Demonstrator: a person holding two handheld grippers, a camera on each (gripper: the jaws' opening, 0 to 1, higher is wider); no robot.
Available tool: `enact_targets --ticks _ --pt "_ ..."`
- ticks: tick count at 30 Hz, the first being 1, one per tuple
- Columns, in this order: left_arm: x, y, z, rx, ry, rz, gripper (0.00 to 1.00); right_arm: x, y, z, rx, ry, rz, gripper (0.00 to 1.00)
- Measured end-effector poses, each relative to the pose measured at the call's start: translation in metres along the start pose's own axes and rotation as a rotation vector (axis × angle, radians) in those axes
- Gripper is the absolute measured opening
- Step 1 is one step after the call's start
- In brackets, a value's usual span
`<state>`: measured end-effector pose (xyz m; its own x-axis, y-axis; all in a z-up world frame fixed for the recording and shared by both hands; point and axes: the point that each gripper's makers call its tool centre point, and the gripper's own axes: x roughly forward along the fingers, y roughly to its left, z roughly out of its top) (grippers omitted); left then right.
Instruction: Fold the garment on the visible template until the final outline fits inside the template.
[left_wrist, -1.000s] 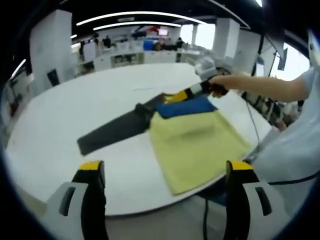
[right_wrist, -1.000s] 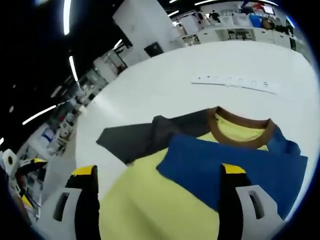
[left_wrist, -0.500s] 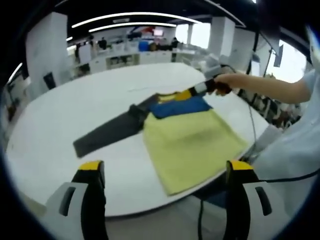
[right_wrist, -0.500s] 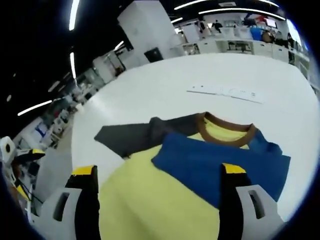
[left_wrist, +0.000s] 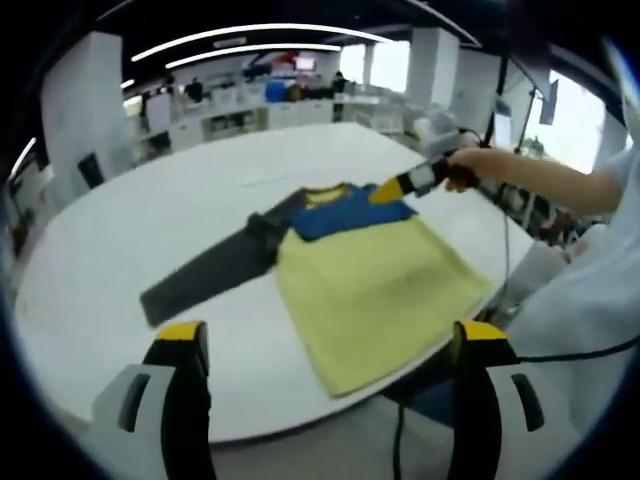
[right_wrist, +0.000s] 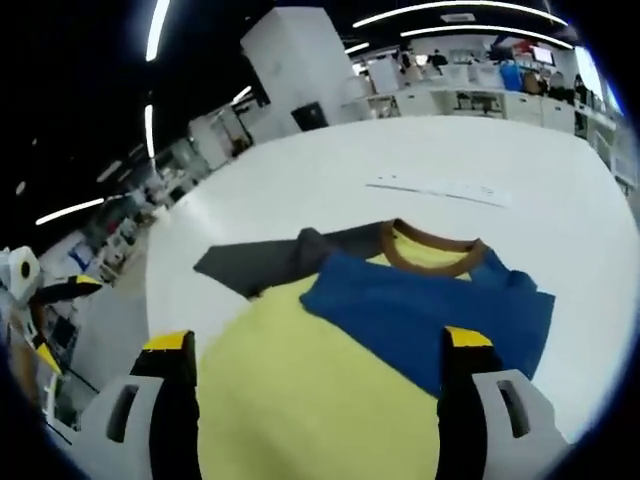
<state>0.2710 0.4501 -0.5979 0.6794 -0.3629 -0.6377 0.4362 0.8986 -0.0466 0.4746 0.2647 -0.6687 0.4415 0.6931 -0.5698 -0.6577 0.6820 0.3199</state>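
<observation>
A big open office surrounds a white round table (left_wrist: 120, 240), and the shirt (left_wrist: 370, 280) lies flat on it near the person's edge: yellow body, blue sleeve (right_wrist: 430, 315) folded across the chest, grey sleeve (left_wrist: 205, 275) stretched out sideways. No template outline is clear to me. Both grippers are released and empty: the left gripper (left_wrist: 325, 410) is back off the table, the right gripper (right_wrist: 315, 410) above the shirt. The hem hangs close to the rim; a careless pull could drag it off.
</observation>
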Motion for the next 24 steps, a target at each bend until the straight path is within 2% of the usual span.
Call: enact_targets --ticks 12,18,24 --pt "0.012 -0.001 0.011 0.034 0.020 -0.029 0.98 -0.033 -0.002 -0.002 -0.070 -0.025 -0.044 1.00" --pt "0.017 -0.003 0.014 0.039 0.023 -0.037 0.98 -0.048 -0.004 -0.003 -0.056 -0.062 -0.059 1.00" --pt "0.021 -0.003 0.016 0.056 0.030 -0.041 0.98 -0.062 -0.005 -0.006 -0.108 -0.079 -0.090 1.00"
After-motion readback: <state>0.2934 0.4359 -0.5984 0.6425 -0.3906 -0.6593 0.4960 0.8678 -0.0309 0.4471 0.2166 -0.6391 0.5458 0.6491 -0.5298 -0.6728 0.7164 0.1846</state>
